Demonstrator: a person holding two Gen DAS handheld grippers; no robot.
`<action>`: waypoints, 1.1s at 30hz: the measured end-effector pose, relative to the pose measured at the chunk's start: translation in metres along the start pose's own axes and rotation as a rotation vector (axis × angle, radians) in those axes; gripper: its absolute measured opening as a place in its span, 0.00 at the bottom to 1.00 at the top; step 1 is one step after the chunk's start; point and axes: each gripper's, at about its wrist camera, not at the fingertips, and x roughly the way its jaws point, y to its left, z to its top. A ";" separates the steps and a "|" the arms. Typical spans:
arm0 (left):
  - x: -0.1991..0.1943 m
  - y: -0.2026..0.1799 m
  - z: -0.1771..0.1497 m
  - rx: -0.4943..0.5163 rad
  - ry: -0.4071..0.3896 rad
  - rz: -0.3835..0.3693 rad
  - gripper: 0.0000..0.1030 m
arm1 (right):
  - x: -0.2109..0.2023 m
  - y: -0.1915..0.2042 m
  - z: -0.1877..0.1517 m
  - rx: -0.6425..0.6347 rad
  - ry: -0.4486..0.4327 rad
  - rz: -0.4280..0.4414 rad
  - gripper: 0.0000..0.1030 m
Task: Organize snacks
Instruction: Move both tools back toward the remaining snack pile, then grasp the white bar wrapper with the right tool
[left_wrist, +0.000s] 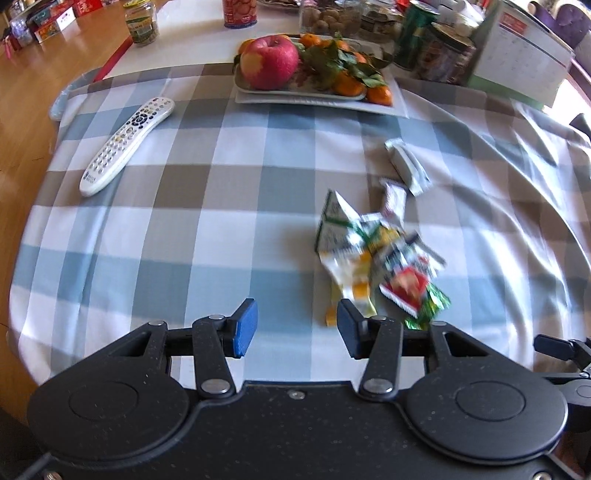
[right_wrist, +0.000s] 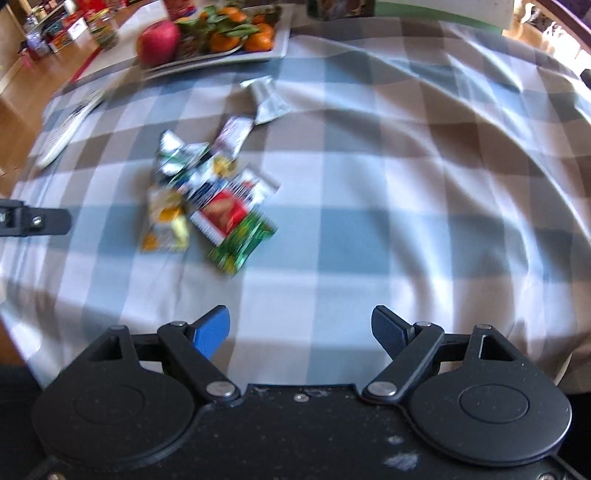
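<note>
- Where the checked cloth (left_wrist: 184, 229) covers the worktop, a white remote (left_wrist: 125, 144) lies far left.
- Left hand-held gripper (left_wrist: 297, 325): fingers apart, nothing between them.
- Snack packets (left_wrist: 380, 258) lie heaped just right of it, mid-cloth, before the fruit tray (left_wrist: 317, 96).
- Right hand-held gripper (right_wrist: 301, 330): fingers wide apart, empty, over bare cloth.
</note>
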 end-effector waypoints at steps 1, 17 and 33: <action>0.004 0.002 0.006 -0.012 -0.001 0.004 0.54 | 0.004 -0.001 0.008 0.004 -0.002 -0.013 0.85; 0.049 0.047 0.043 -0.248 0.134 0.043 0.52 | 0.060 0.017 0.126 0.109 0.019 -0.026 0.84; 0.044 0.043 0.048 -0.222 0.123 0.016 0.52 | 0.111 0.056 0.209 0.104 -0.076 -0.071 0.83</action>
